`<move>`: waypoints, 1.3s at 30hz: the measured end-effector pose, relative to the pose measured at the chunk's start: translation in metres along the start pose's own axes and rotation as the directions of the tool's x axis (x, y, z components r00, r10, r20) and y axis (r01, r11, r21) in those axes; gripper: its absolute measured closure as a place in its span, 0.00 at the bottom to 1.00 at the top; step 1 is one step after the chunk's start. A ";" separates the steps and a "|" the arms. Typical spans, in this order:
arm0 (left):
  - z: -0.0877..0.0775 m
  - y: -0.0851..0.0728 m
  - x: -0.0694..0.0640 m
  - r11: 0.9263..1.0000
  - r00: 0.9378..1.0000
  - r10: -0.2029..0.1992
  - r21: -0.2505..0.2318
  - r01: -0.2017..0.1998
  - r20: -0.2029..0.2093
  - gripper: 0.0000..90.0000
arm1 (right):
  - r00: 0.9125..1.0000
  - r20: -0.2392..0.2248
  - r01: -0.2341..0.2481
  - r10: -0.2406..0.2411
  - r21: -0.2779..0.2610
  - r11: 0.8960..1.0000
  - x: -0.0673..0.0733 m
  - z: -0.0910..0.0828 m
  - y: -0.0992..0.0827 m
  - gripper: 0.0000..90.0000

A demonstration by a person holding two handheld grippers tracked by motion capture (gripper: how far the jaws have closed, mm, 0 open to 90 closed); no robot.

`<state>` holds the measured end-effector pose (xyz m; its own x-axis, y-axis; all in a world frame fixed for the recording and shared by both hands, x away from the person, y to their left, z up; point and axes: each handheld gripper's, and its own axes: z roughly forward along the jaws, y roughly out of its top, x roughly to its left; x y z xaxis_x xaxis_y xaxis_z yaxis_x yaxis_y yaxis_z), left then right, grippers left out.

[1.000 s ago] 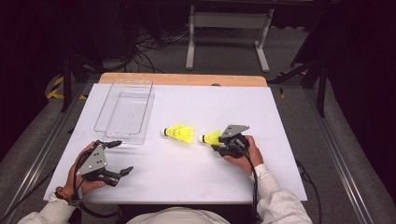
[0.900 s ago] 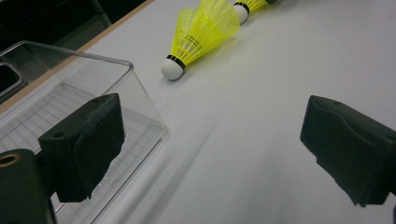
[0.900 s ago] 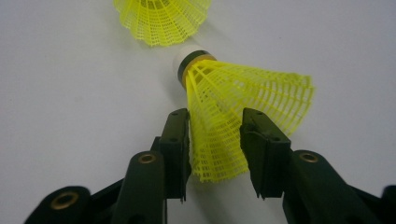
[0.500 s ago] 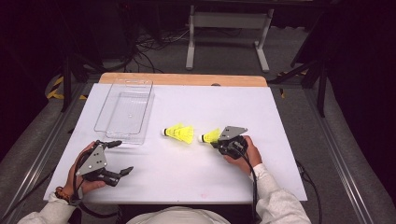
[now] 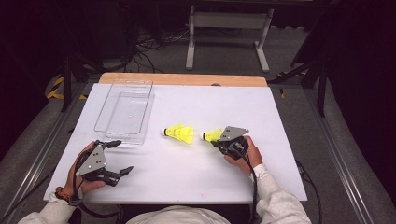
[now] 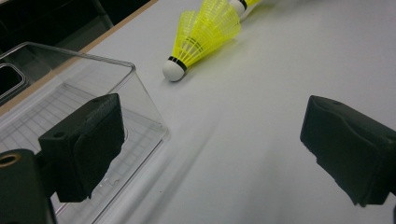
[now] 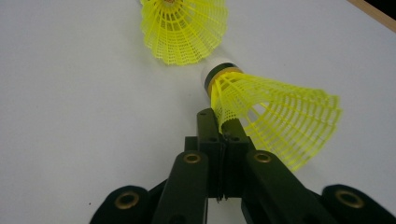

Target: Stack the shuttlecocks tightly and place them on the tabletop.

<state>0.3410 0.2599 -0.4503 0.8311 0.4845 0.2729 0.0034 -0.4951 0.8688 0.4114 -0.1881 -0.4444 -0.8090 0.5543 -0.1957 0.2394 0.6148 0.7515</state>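
I see a dark room with cables and a metal stand on the floor behind my white table point(image 5: 187, 177). On its far left lies a clear plastic tray point(image 5: 125, 112), empty, just ahead of my left claw point(image 5: 116, 157), which rests with its jaws spread wide on nothing. Nothing stands between that claw and the loose shuttlecock point(image 5: 178, 133) lying mid-table, cork toward the tray. Just beside it, my right claw point(image 5: 215, 139) has been closing, and its jaws are now pressed together, pinching the skirt edge of the second shuttlecock point(image 7: 275, 119).
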 end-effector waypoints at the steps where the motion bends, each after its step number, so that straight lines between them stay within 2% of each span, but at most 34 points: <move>1: 0.000 0.000 0.000 1.000 1.000 0.000 0.000 0.000 0.000 0.08 | 1.000 0.000 0.000 0.000 0.000 1.000 0.000 0.000 0.000 1.00; 17: -0.004 -0.002 0.001 1.000 1.000 -0.013 -0.016 0.013 0.004 0.08 | 1.000 -0.023 0.004 -0.005 -0.041 0.999 0.012 0.006 0.011 1.00; 28: -0.003 0.000 0.001 1.000 1.000 -0.002 -0.011 0.002 0.006 0.08 | 0.999 -0.033 0.004 -0.006 -0.061 0.998 0.018 0.017 0.019 1.00; 35: -0.004 -0.003 0.004 0.999 1.000 -0.024 -0.023 0.024 0.015 0.08 | 0.999 -0.038 0.006 -0.008 -0.060 0.998 0.018 0.023 0.022 1.00; 39: -0.006 -0.003 0.003 1.000 1.000 -0.016 -0.024 0.016 0.014 0.08 | 0.999 -0.041 0.004 -0.007 -0.064 0.998 0.019 0.026 0.025 1.00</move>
<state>0.3405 0.2672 -0.4500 0.8384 0.4824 0.2537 0.0030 -0.4695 0.8829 0.4160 -0.1482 -0.4458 -0.8322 0.5262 -0.1748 0.2008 0.5798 0.7896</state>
